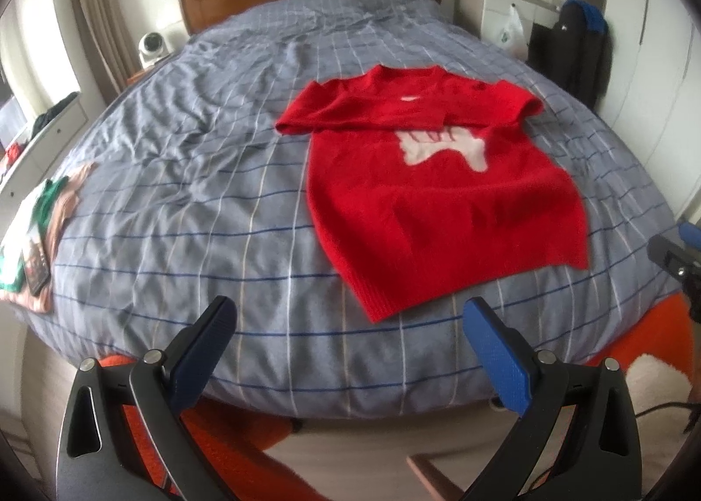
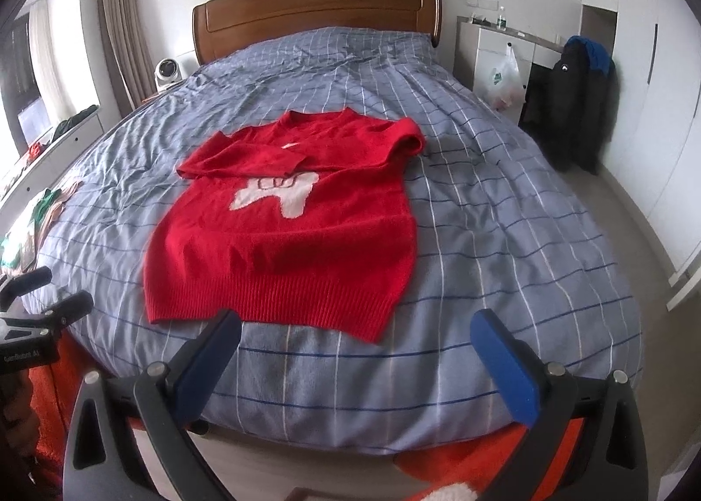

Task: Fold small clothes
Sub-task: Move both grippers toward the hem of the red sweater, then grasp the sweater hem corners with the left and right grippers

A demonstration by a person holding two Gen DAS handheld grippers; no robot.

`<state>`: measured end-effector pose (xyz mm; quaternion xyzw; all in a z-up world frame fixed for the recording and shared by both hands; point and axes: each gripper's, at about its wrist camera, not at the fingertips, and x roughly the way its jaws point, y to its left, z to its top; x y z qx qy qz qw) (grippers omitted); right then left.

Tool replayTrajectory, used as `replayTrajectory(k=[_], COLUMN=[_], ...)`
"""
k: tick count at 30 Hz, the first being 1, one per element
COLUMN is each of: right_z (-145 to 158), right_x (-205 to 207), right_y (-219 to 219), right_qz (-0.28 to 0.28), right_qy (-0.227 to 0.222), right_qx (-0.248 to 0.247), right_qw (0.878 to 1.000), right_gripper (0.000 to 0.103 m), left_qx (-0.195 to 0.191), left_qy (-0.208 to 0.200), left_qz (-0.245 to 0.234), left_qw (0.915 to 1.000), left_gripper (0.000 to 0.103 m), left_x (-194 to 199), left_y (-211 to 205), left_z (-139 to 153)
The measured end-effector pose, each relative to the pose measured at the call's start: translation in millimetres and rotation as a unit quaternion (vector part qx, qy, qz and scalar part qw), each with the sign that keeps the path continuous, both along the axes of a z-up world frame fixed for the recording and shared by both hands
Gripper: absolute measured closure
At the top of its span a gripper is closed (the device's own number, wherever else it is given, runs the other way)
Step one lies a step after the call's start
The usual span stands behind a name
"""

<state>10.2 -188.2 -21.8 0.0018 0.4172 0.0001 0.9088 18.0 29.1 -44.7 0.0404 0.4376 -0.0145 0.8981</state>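
A red sweater (image 2: 280,234) with a white motif lies mid-frame on the bed (image 2: 504,212), both sleeves folded across its chest. Left tool (image 1: 350,326) and right tool (image 2: 357,336) gape wide, empty.

I see bare bedcover (image 2: 504,203) right of red sweater (image 2: 285,238), wide bare stretch left of it, clothes pile (image 1: 39,234) at far-left edge, nothing between sweater hem and foot of bed.

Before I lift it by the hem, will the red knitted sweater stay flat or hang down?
The red knitted sweater will probably droop: its folded sleeves already lie limp. The thick ribbed knit suggests some weight. It likely grips the checked grey bedcover rather than sliding.
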Motion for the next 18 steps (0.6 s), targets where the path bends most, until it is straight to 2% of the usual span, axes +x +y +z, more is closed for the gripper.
replayTrajectory(k=[6,18], right_z=[-1.5,-9.5], right_x=[0.1,3.4], right_y=[-3.1,0.2], right_qz=[0.000,0.003], right_qy=[0.001,0.012], right_qx=[0.003,-0.001], right_qw=[1.000,1.000], right_gripper=[0.000,0.000], left_qx=[0.027,0.040], left_qy=[0.006,0.020], left_qz=[0.011,0.012], left_qw=[0.9995,0.9989], left_gripper=[0.000,0.000], left_x=[4.1,5.0], left_y=[-1.2,0.3], left_z=[-5.6,-16.5])
